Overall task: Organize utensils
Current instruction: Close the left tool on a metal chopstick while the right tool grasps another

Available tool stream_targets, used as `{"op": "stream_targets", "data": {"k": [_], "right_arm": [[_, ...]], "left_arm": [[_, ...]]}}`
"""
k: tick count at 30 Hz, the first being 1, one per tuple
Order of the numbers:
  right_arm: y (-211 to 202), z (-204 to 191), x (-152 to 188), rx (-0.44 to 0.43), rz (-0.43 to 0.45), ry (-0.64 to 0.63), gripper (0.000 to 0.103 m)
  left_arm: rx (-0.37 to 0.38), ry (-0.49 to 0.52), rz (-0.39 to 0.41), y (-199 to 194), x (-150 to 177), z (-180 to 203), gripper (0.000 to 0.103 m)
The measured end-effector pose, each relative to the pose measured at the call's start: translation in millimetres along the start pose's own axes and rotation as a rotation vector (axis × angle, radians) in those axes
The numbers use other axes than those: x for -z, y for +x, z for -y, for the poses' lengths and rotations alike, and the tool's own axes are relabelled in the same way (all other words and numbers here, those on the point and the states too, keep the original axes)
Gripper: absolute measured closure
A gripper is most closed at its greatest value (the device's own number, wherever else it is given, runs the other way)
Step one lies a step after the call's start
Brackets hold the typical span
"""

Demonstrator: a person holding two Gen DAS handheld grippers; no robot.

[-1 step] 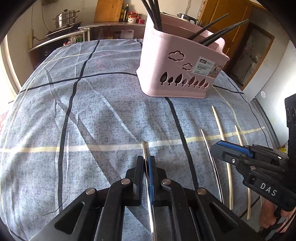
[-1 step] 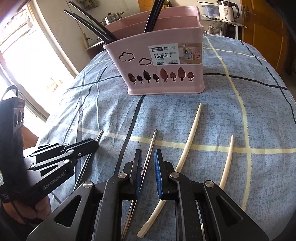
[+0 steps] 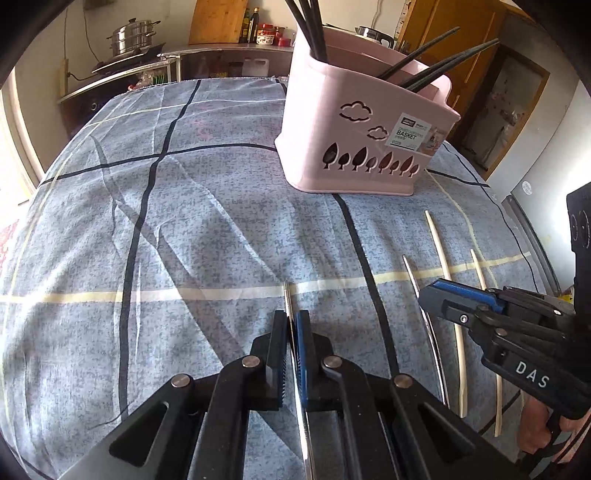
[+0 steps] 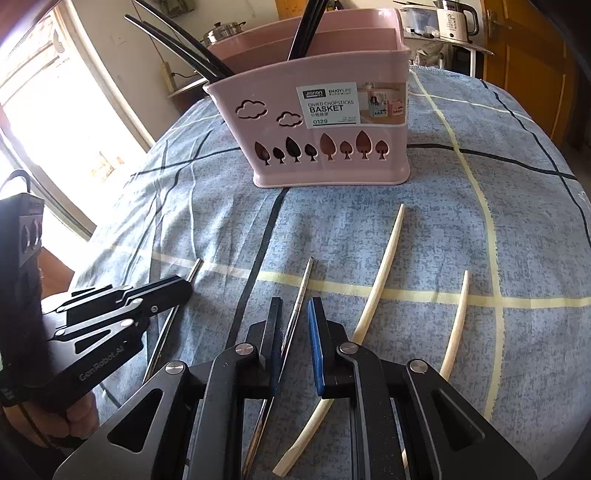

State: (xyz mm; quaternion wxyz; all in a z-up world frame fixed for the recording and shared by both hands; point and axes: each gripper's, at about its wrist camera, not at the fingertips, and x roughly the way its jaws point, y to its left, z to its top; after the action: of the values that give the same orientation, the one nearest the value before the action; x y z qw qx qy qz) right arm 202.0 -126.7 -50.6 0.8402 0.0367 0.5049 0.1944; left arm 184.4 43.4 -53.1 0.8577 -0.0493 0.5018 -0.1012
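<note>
pinching a metal chopstick (image 3: pixel 289 310) between its nearly closed fingers, the left gripper (image 3: pixel 293 325) sits low over the blue checked tablecloth (image 3: pixel 184 229), well in front of the pink basket (image 4: pixel 332 122). the right gripper (image 4: pixel 297 314) straddles a second metal chopstick (image 4: pixel 303 284) with its jaws a little apart, a gap showing on the blue-pad side. just right of that chopstick lie two pale wooden chopsticks (image 4: pixel 384 273), both in front of the basket and pointing roughly toward it. black chopsticks (image 4: pixel 306 29) stand leaning inside the basket; which compartment holds them is unclear.
</note>
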Motion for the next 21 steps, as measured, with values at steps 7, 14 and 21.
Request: {"op": "stream_targets", "data": {"k": [7, 14, 21], "right_arm": [[13.0, -10.0, -11.0, 0.069, -0.066, -0.031, 0.089], [17.7, -19.4, -15.7, 0.110, -0.072, -0.058, 0.098], [2.2, -12.8, -21.1, 0.037, -0.029, -0.025, 0.099]], "left_arm": [[-0.011, 0.045, -0.035, 7.9, -10.9, 2.7, 0.098], [-0.049, 0.073, -0.012, 6.5, -7.9, 13.9, 0.098], [0.008, 0.032, 0.001, -3.2, -14.0, 8.9, 0.099]]}}
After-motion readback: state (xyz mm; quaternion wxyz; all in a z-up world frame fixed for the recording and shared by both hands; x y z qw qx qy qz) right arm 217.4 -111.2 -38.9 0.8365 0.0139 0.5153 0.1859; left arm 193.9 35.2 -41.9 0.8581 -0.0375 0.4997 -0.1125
